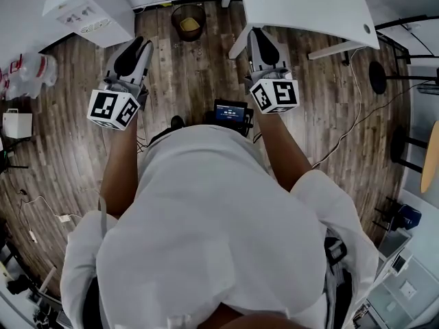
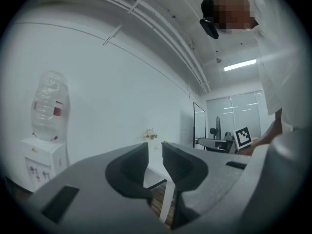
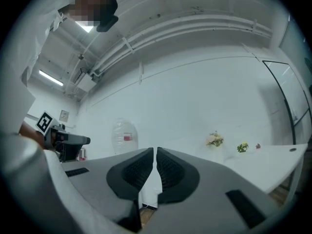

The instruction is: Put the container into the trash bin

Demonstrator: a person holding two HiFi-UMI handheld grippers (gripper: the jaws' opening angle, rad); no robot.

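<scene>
Far left, one water dispenser (image 1: 88, 7). Next, one left gripper (image 2: 155, 165), jaws half apart, gripping nothing. Straight ahead on the wood floor, one round trash bin (image 1: 175, 26) with one yellow item (image 1: 190, 25) inside: probably the container, though too small to confirm. Likely light and thin-walled, easily crushed, so best pinched gently at a rim. Then one right gripper (image 3: 155, 172), jaws pressed together, empty. Far right, one white table (image 1: 309, 5).

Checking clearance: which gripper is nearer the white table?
Right. The right gripper has its tips at the white table edge; the left gripper is well clear, off to its left in the head view.
</scene>
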